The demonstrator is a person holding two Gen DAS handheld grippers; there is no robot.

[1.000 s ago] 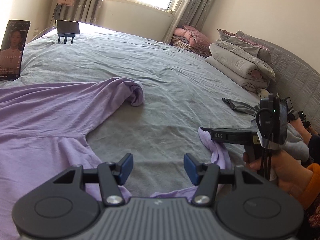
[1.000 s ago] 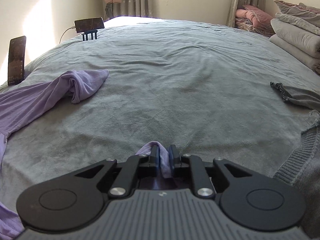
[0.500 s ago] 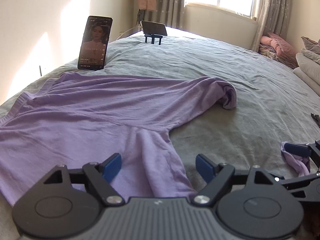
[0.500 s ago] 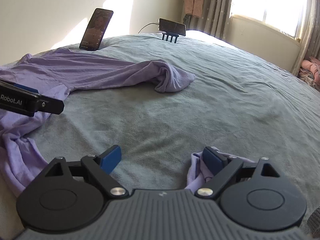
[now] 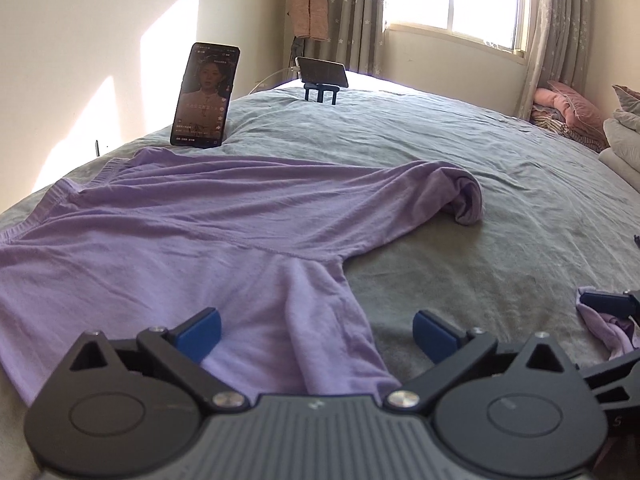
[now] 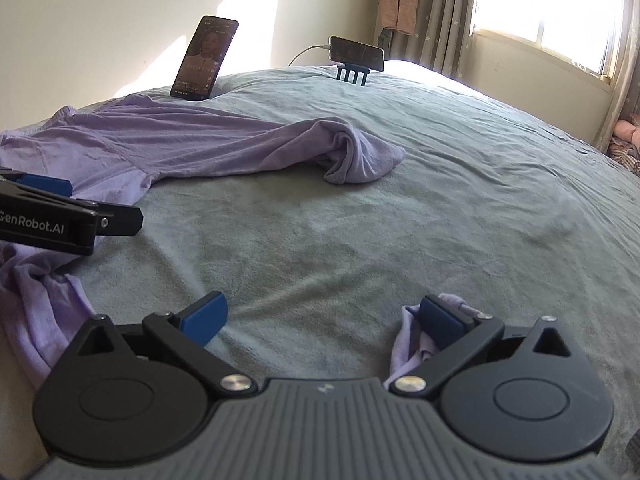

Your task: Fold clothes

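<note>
A purple garment (image 5: 200, 240) (image 6: 180, 148) lies spread on the grey-green bed, one long limb reaching to a bunched end (image 5: 466, 200) (image 6: 360, 156). Its second limb runs toward me and passes under my left gripper (image 5: 316, 332), whose jaws are opening wide over the cloth without pressing it. My right gripper (image 6: 322, 320) is opening too. The loose purple end (image 6: 408, 340) lies against its right pad (image 6: 440, 320), not pinched. The left gripper's side (image 6: 40, 208) shows in the right wrist view. The right gripper's finger (image 5: 608, 304) shows at the left wrist view's edge.
An upright phone (image 5: 206, 96) (image 6: 204, 60) stands just behind the garment. A second phone (image 5: 322, 74) (image 6: 356, 54) on a small stand sits at the far bed edge. Folded bedding (image 5: 624, 136) is piled at the right. Bare bed cover (image 6: 400, 220) stretches between the garment's limbs.
The right gripper let go of the purple end it was pinching and spread wide. The left gripper's jaws widened, and its view swung left onto the garment.
</note>
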